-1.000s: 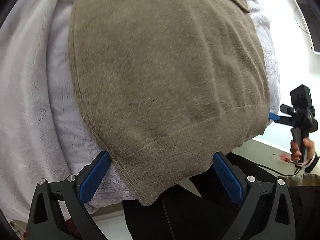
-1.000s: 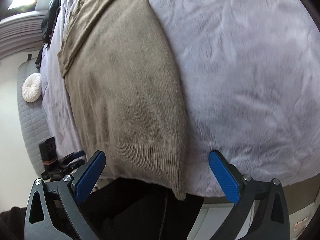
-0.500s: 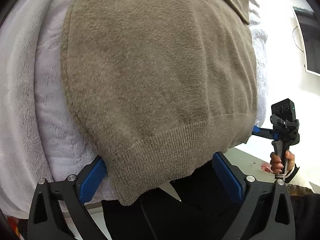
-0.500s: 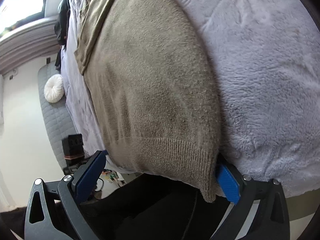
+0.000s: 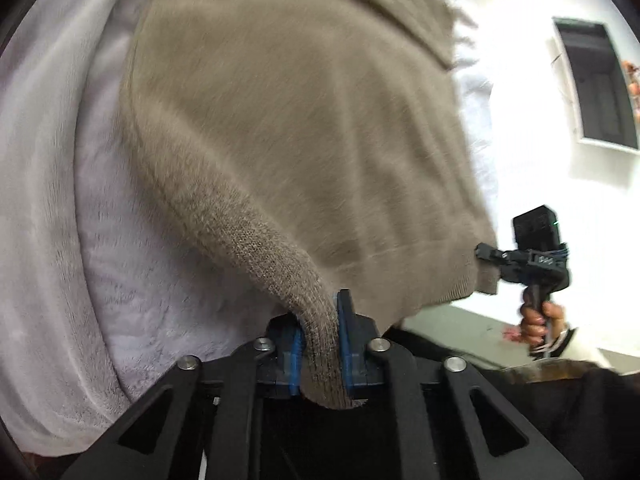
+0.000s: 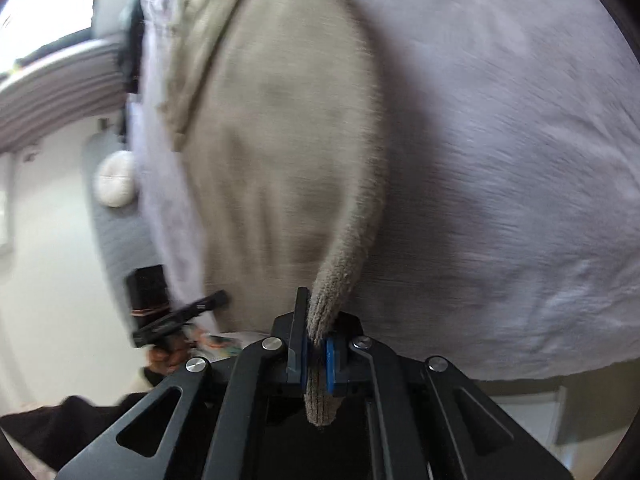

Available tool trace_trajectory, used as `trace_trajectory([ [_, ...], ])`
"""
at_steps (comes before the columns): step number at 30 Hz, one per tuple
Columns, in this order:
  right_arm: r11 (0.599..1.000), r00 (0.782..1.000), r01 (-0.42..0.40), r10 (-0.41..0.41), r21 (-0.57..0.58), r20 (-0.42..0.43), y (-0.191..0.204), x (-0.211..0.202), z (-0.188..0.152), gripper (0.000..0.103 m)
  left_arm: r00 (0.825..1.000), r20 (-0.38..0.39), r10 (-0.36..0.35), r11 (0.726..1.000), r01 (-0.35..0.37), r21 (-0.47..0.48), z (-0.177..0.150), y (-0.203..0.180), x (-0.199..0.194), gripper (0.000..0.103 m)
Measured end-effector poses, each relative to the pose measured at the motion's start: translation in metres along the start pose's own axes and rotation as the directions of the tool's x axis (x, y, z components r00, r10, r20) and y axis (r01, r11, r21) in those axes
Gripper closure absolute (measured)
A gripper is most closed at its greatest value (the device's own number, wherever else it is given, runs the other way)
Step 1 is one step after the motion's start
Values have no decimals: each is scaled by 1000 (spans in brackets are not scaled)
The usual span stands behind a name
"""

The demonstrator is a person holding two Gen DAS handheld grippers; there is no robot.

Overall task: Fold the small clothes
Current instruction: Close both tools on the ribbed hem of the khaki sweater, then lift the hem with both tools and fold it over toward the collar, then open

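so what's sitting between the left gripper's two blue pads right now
The ribbed hem of the brown sweater, pinched in the left gripper; left wrist view shows it.

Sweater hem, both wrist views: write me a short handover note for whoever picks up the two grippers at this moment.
Left gripper: shut on the left corner of the ribbed hem of the tan sweater.
Right gripper: shut on the hem's other corner.
The sweater lies spread on the pale fleece blanket, its hem at the near edge.
Done: both bottom corners gripped.
Left: probably lift the hem and carry it up toward the collar end, lay it flat, release, then finish the fold.
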State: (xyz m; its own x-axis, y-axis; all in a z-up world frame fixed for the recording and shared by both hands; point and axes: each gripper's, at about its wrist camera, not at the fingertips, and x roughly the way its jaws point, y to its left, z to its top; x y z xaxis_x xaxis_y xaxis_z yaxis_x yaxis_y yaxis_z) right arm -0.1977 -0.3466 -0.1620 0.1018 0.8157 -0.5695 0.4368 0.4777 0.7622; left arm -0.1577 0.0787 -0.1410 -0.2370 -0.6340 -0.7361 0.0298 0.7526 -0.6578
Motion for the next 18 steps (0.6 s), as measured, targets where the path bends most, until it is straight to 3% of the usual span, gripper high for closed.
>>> trace_trajectory([
  [5, 984, 983, -172, 174, -42, 64, 35, -8, 20, 96, 992, 129, -18, 999, 14, 35, 27, -13, -37, 90],
  [9, 964, 961, -246, 256, -99, 104, 66, -15, 45, 96, 973, 228, -31, 998, 16, 64, 57, -22, -66, 90],
  [18, 910, 912, -327, 374, -254, 166, 145, -26, 143, 96, 888, 456, -66, 995, 23, 99, 153, -34, -131, 90],
])
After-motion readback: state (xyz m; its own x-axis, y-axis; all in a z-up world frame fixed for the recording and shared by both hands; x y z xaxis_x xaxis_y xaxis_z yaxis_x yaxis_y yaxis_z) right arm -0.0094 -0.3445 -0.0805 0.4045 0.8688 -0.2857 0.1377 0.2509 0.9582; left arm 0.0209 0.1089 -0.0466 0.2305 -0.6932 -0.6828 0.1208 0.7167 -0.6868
